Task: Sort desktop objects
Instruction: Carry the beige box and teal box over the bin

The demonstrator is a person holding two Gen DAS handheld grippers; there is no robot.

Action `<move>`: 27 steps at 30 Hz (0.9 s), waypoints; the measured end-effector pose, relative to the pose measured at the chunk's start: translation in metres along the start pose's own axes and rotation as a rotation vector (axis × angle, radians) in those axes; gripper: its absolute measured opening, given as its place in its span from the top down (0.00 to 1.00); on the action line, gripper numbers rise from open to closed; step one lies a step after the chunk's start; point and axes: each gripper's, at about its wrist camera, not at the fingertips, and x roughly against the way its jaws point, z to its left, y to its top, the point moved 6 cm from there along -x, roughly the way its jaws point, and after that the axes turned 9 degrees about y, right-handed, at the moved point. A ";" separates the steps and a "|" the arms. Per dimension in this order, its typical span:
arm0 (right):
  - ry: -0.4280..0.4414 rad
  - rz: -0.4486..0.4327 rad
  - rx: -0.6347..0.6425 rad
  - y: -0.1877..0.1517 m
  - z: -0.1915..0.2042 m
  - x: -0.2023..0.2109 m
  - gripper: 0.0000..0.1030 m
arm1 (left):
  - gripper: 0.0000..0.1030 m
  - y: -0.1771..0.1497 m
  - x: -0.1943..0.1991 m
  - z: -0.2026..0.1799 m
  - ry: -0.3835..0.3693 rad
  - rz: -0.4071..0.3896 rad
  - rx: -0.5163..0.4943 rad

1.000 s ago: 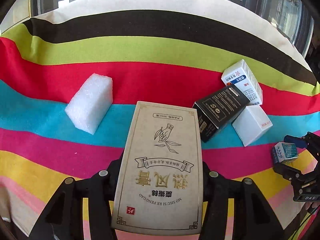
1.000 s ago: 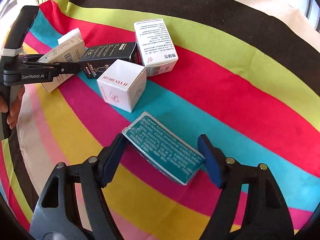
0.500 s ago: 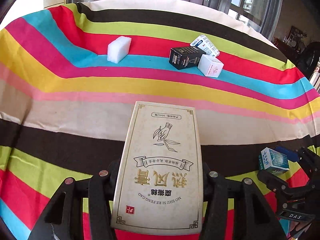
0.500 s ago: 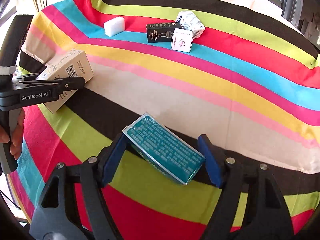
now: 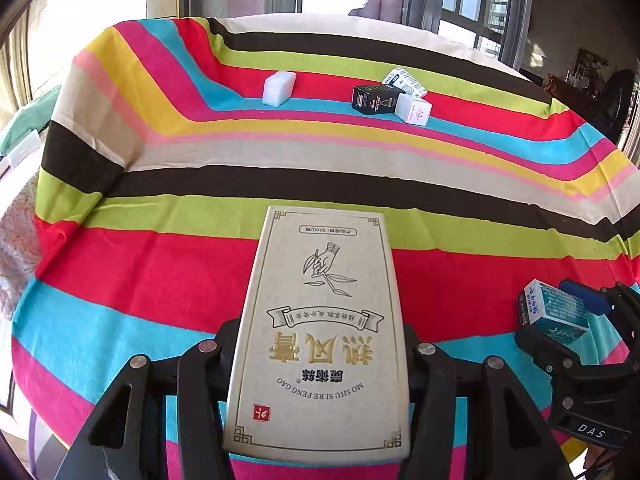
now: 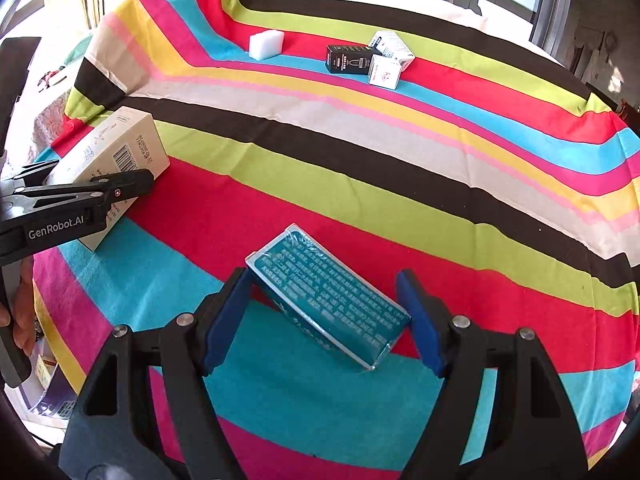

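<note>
The left gripper (image 5: 320, 344) is clenched on a tall cream cardboard box (image 5: 320, 332), its black fingers pressing the two long sides. The box face carries gold Chinese characters, a line drawing of a hand holding a leafy sprig, the Latin lettering "MO SHU SI RE FENG GAO", a small "50ml" panel at the far end and a red seal near the close corner. In the right wrist view the same box shows a barcode on its side, and the tool's black arm reads "GenRobot.AI".

The right gripper (image 6: 324, 312) grasps a teal cellophane-wrapped carton (image 6: 328, 296), held slantwise between its blue pads (image 6: 224, 316); the white print on the carton is too fine to read. Seen from the left wrist, this tool bears the letters "DAS".

Both boxes hang above the near part of a table covered by a striped multicoloured cloth (image 5: 400, 184). At the far side of it lie a white foam block (image 5: 279, 87) and, well apart to its right, a cluster touching one another: a black carton (image 5: 372, 99), a small white cube box (image 5: 413, 109) with a reddish logo, and a white-and-blue printed box (image 5: 404, 82) behind them.
</note>
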 end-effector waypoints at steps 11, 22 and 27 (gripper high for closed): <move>0.068 -0.009 0.103 -0.016 0.061 0.009 0.26 | 0.49 -0.050 0.041 0.031 0.015 -0.034 0.026; 0.117 -0.009 0.224 -0.020 0.119 0.009 0.26 | 0.49 -0.078 0.067 0.079 0.014 -0.048 0.142; 0.174 -0.014 0.291 -0.021 0.154 0.008 0.26 | 0.49 -0.091 0.075 0.109 0.041 -0.054 0.202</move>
